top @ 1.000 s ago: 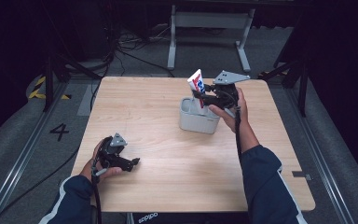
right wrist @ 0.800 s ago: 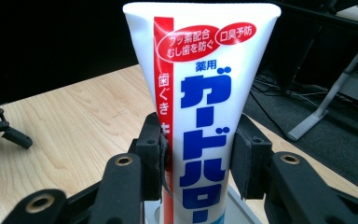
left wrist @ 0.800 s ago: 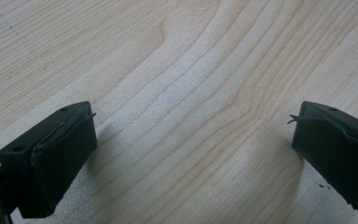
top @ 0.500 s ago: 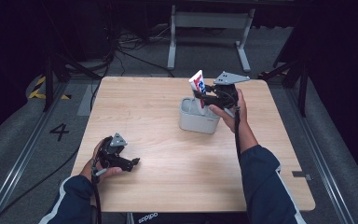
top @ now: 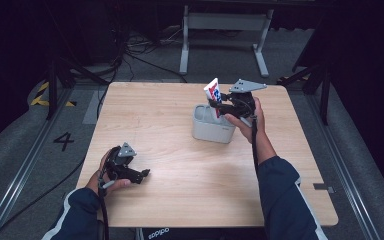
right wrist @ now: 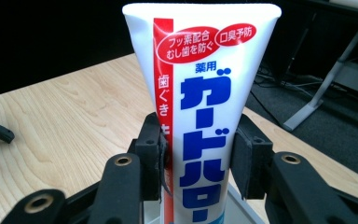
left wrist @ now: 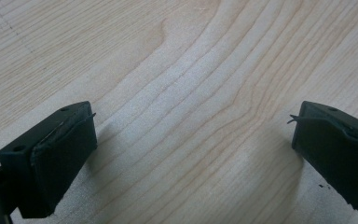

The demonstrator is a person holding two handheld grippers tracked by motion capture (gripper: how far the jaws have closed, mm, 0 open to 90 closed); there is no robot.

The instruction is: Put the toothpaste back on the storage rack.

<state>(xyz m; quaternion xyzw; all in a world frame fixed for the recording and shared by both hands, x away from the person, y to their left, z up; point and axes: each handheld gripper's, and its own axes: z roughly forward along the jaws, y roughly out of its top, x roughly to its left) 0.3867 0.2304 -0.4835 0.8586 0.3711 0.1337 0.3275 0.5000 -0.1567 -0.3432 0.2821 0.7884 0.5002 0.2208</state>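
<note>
The table [top: 180,125] is pale wood with a flowing grain, matte and smooth. On it stands a small grey tub [top: 211,127] with rounded corners. The right gripper [top: 225,107] pinches a soft white tube [top: 213,91] between its black pads, holding it upright over the tub; its flat crimped end points up, with a red stripe and bold blue lettering. The left gripper [top: 142,175] rests on the wood near the front edge, jaws wide, nothing between them.

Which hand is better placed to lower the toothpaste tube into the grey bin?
Right. Its hand-held gripper is shut on the toothpaste tube above the grey bin; the left hand-held gripper rests open, far off.
</note>
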